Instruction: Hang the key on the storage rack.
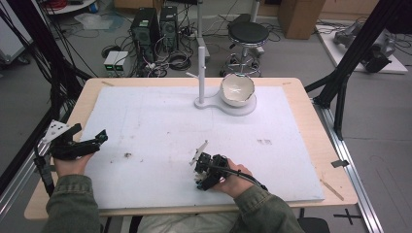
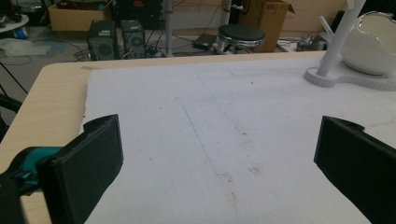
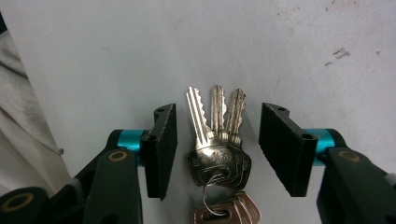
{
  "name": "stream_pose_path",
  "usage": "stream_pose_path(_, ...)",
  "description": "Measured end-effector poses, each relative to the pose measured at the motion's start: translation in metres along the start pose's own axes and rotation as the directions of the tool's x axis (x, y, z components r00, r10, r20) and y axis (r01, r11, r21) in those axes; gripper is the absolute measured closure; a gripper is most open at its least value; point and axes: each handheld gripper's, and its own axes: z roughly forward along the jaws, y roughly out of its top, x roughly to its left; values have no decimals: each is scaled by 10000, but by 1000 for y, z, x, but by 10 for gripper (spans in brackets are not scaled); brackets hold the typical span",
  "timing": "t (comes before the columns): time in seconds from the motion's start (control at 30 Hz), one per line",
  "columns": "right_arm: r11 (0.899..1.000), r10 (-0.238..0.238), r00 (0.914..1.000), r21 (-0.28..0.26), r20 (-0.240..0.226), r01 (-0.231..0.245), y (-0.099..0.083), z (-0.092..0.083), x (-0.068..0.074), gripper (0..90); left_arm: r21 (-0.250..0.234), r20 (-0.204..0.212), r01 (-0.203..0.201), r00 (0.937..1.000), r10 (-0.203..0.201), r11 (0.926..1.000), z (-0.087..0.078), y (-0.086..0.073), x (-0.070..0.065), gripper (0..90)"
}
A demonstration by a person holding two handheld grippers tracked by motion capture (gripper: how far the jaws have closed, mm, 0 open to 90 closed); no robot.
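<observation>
We judge that the step in hand is the grasp of a bunch of keys (image 3: 217, 140) from the white foam mat (image 1: 160, 121). In the right gripper view the keys lie flat on the mat between the two black jaws of the right gripper (image 3: 217, 149), with a gap on each side, so the pads do not touch them yet; the jaws are partly apart. In the high view this gripper (image 1: 206, 172) points down at about 6 o'clock of the mat, near the front edge.

The left gripper (image 1: 77, 143) rests at about 8 o'clock, at the mat's left border, its jaws wide apart with nothing between them.

The keys are bright metal with toothed blades, spread like a fan from a thin wire ring (image 3: 212, 205); some brass-coloured ones lie lower. They are thin and slippery, so the next move, in our opinion, needs the pads to press on the thick heads.

A glossy white bowl (image 1: 237, 90) stands on a white stand (image 1: 201, 73) at 12 o'clock.
</observation>
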Motion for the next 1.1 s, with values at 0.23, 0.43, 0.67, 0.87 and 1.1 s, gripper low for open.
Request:
stream_pose_path(0.23,9994,168,9997,301,-193,-162,4,0,0,584,0,12,-24,10000,24,10000,0,0,0,17)
stream_pose_path(0.43,9928,988,9948,708,-256,-968,9,-1,-9,799,-11,20,-46,10000,46,10000,-1,0,0,17)
stream_pose_path(0.67,9829,1677,9834,894,-696,-1613,11,-1,-16,808,-48,-1,-2,10000,2,10000,-1,0,0,17)
stream_pose_path(0.87,9790,2038,9767,105,-668,-2036,-1,-7,-23,808,-22,18,-18,10000,18,10000,-1,0,1,17)
stream_pose_path(1.1,9683,2344,9681,-674,-881,-2405,-8,-19,-26,809,-15,3,-6,10000,6,10000,-1,0,0,17)
